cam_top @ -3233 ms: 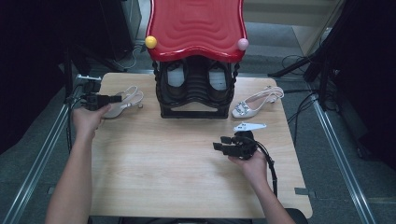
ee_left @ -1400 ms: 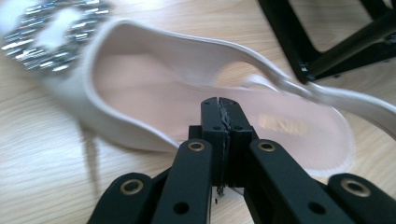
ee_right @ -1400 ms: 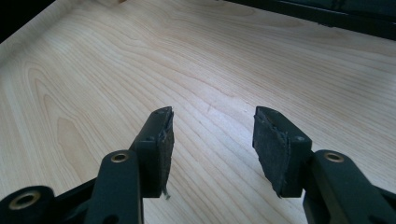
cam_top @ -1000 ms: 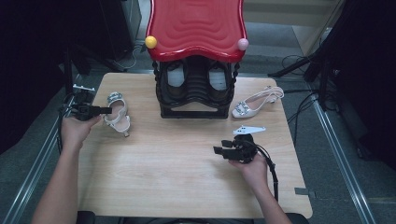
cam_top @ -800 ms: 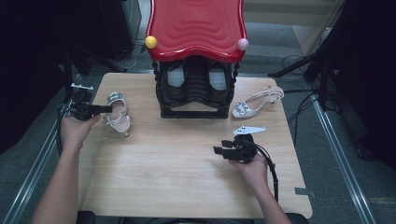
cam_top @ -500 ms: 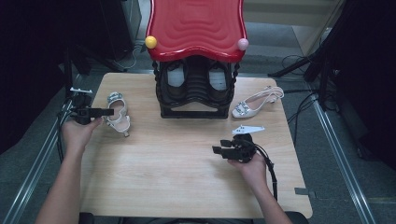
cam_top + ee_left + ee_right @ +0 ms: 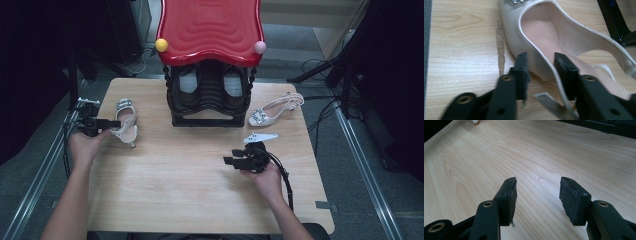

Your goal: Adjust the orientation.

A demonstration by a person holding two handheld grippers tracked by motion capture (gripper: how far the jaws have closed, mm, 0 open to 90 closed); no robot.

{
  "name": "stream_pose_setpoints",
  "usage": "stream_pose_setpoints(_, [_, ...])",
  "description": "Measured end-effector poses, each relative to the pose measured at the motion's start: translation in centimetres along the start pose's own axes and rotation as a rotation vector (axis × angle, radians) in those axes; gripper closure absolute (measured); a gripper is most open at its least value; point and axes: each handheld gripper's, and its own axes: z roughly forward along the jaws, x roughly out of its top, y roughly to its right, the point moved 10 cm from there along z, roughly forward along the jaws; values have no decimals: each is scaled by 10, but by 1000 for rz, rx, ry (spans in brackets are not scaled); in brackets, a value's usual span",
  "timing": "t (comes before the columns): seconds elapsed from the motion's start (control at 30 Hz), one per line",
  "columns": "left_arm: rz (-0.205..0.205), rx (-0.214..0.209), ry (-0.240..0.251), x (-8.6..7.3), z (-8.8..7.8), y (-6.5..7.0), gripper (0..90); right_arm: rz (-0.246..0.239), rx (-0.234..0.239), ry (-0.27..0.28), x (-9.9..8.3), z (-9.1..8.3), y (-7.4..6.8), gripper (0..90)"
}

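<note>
A white slingback shoe (image 7: 127, 116) (image 7: 541, 27) with a jewelled toe lies on the wooden table (image 7: 175, 185) at the left. My left gripper (image 7: 116, 123) (image 7: 540, 58) straddles the shoe's side wall near the heel, one jaw outside and one inside. Its jaws have just been closing and stand open around the wall. Its matching shoe (image 7: 272, 111) lies to the right of the black shoe rack (image 7: 210, 100). Near the table's front right my right gripper (image 7: 227, 161) (image 7: 537, 182) rests open above bare wood, holding nothing.
The rack has a red wavy top (image 7: 210, 30) with a yellow ball (image 7: 161, 45) and a pink ball (image 7: 260, 47), and a dark pair of shoes inside. A small grey plate (image 7: 261, 136) lies just beyond my right hand. Metal rails run along both table sides.
The shoe has come from beside the rack toward the near left and turned toe away; it now rests on the table. In the last second both hands stayed put.
</note>
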Motion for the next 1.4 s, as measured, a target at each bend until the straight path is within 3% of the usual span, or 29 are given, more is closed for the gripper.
stream_pose_setpoints(0.13, [-40,-9,2,-3,-1,-7,841,-5,-1,-4,-1,1,0,489])
stream_pose_setpoints(0.27, [-66,-22,19,-3,-1,-7,860,-5,-3,-9,-1,1,0,489])
stream_pose_setpoints(0.4, [-113,-70,5,-1,-1,-8,871,-9,-5,-10,-1,2,0,489])
stream_pose_setpoints(0.53, [-135,-96,27,2,-3,-8,875,-2,-6,-11,-1,2,2,489])
stream_pose_setpoints(0.6, [-122,-100,35,3,-6,-7,875,-5,-8,-10,-1,2,2,489])
stream_pose_setpoints(0.63, [-136,-108,49,5,-7,-3,875,-5,-9,-8,-1,2,2,489])
stream_pose_setpoints(0.73, [-106,-109,74,7,-15,5,876,-7,-6,-3,0,1,2,489])
stream_pose_setpoints(0.93, [-101,-184,79,6,-28,21,876,-6,-5,6,2,1,3,489])
stream_pose_setpoints(1.03, [-85,-192,84,1,-36,30,876,-9,-2,11,5,1,3,489])
stream_pose_setpoints(1.2, [-77,-252,108,-14,-47,48,876,-13,4,12,8,4,1,489])
stream_pose_setpoints(1.33, [-40,-243,70,-27,-52,59,875,-9,29,19,13,7,-1,486])
stream_pose_setpoints(1.4, [-36,-261,69,-34,-55,66,875,-15,29,22,15,8,-2,485])
